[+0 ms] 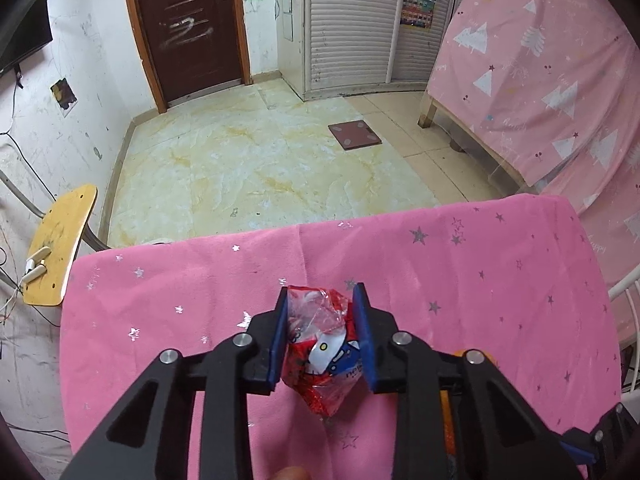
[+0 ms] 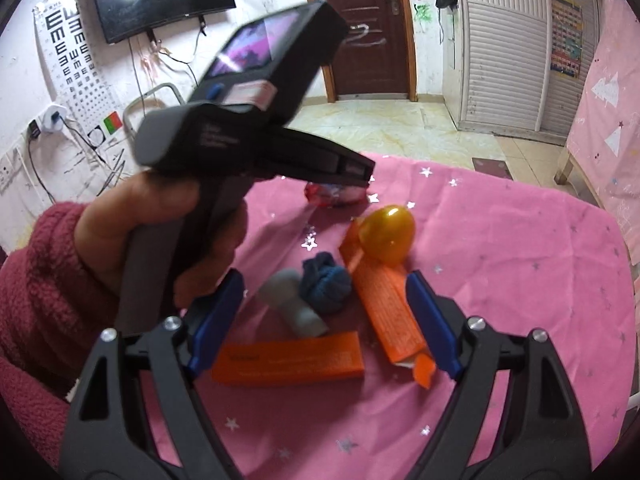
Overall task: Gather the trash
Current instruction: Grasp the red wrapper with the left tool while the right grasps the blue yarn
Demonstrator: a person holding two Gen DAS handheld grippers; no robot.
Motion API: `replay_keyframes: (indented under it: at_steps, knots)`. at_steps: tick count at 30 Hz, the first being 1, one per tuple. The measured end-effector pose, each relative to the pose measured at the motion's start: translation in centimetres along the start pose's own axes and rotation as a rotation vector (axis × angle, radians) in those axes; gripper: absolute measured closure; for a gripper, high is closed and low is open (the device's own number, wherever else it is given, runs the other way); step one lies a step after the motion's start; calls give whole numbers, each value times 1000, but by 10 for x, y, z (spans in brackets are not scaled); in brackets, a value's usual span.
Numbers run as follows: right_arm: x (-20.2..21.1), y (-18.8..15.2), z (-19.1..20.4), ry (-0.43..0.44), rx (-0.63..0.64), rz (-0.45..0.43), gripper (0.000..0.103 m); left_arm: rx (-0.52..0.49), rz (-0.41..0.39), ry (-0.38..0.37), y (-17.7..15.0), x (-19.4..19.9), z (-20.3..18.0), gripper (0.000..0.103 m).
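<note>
Trash lies scattered on the pink star-print tablecloth (image 2: 520, 264). One piece, a crumpled red wrapper (image 1: 322, 344) with a cartoon print, sits between the blue pads (image 1: 280, 344) of the left gripper (image 1: 322, 340); both pads press its sides and the plastic bulges above and below them, so the jaws read as clamped on it. Whether it rests on the cloth or is lifted clear, I cannot tell. Wrapper is a bunched lump, long axis roughly along the fingers, pointing away from the camera toward the far table edge.

Right gripper (image 2: 328, 320) hangs with jaws wide apart, nothing between them. Just ahead of it, within the span of the fingers: a grey tube-like piece (image 2: 294, 308), a wadded blue scrap (image 2: 326, 282), and two orange cartons. Near carton (image 2: 288, 362) lies crosswise to the fingers, close under the left pad. Second carton (image 2: 386, 304) runs lengthwise away from the camera, just beside the right pad, torn end nearest. A yellow egg-shaped shell (image 2: 388, 234) rests touching its far end.

Judgement: right hand is nearer the cluster. The lengthwise carton suits a pinch across its narrow width without rolling the wrist; the crosswise one would need a turn.
</note>
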State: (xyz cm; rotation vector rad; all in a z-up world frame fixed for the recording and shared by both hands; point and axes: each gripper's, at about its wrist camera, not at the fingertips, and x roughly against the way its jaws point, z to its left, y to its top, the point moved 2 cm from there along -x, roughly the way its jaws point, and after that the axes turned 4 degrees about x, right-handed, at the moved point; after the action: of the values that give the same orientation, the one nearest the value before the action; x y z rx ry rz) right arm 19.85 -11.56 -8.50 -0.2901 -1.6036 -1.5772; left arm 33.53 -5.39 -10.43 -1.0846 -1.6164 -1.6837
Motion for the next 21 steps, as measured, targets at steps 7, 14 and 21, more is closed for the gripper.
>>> replay_keyframes:
  at_steps: [7,14,21]
  knots:
    - [-18,5,0,-15,-13,27,49,50,-38,-13,-1,23,28,81]
    - [-29,5,7,-64,5,48,74,101,-66,-46,-6,45,50,81]
    - [-33,4,9,-119,25,69,84,108,-96,-77,-12,67,58,81]
